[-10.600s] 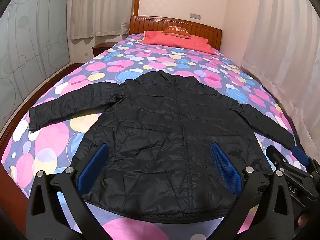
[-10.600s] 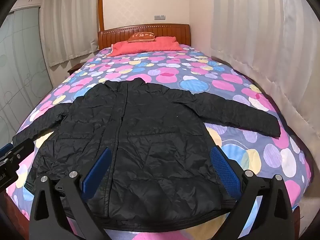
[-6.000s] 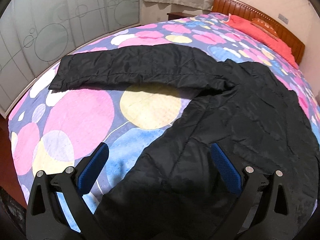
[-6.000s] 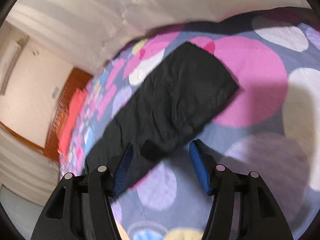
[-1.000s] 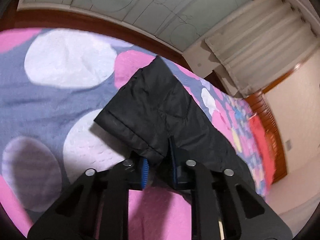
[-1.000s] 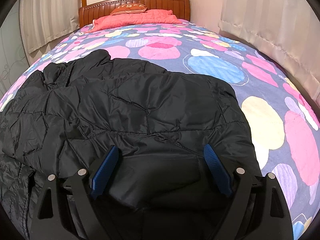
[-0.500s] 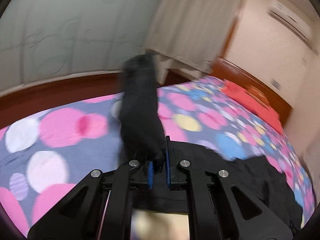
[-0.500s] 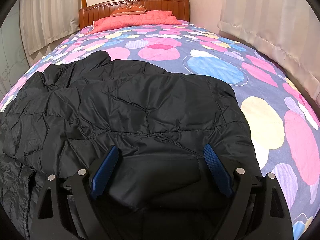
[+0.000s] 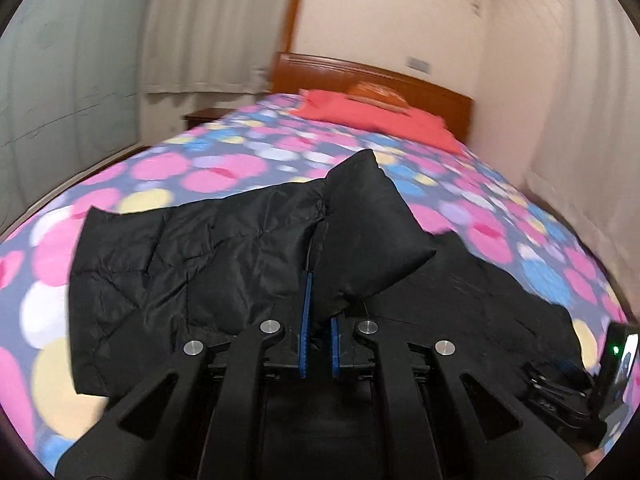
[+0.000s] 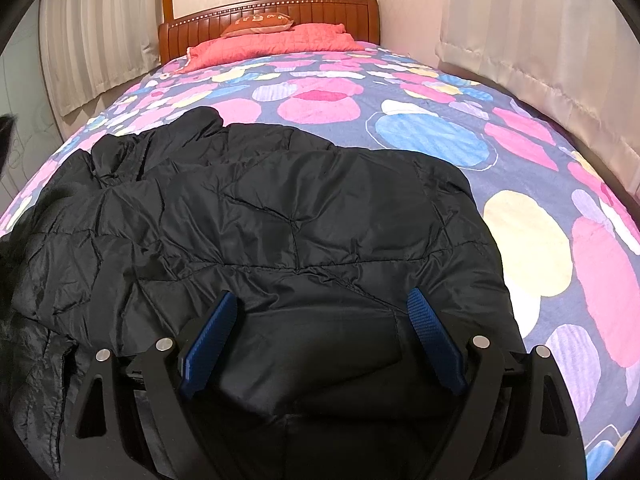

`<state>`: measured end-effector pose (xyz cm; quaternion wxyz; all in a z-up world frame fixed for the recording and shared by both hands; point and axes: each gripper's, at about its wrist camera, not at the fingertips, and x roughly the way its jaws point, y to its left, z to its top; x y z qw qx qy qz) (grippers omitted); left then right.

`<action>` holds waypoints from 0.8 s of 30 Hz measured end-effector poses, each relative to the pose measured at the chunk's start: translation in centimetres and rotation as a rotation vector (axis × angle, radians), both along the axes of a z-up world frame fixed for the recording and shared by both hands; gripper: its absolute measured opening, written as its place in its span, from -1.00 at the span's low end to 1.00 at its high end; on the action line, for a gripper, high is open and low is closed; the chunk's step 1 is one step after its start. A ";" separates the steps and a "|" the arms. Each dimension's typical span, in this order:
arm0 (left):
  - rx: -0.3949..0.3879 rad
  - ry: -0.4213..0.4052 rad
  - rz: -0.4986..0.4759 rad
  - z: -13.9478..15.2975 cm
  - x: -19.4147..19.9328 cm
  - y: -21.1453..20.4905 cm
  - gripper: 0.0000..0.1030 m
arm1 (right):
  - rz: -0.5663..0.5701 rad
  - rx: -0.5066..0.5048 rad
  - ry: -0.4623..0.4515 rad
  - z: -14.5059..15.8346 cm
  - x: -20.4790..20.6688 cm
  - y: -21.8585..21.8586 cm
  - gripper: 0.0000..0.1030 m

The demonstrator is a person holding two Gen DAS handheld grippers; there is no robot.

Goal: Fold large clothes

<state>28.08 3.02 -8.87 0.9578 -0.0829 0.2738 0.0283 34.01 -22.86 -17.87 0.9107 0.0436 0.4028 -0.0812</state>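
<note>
A black quilted jacket (image 10: pixel 304 216) lies on the bed, its right sleeve folded over the body. In the left wrist view my left gripper (image 9: pixel 319 320) is shut on the cuff of the left sleeve (image 9: pixel 368 232) and holds it above the jacket (image 9: pixel 192 248). My right gripper (image 10: pixel 320 328) is open and empty, low over the jacket's lower part. It also shows at the right edge of the left wrist view (image 9: pixel 580 384).
The bedspread (image 10: pixel 532 224) has pink, blue and yellow circles. A red pillow (image 10: pixel 272 42) and wooden headboard (image 10: pixel 280 6) are at the far end. Curtains (image 10: pixel 560 40) hang along the right side, and more curtains (image 9: pixel 208 32) on the left.
My left gripper has lifted the sleeve cuff off the left side of the bed and swung it in over the jacket. My right gripper has stayed still and open.
</note>
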 end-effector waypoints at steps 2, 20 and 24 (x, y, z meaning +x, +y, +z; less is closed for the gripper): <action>0.022 0.009 -0.043 -0.5 0.6 -2.7 -0.86 | 0.000 0.001 -0.001 0.0 0.0 0.0 0.67; 0.068 0.112 -0.169 -2.6 0.0 -8.5 -0.03 | 0.002 0.021 -0.006 -0.1 0.1 -0.1 0.67; 0.073 0.103 -0.171 -1.8 -1.7 -7.3 0.10 | 0.003 0.023 -0.001 0.5 -0.2 0.1 0.67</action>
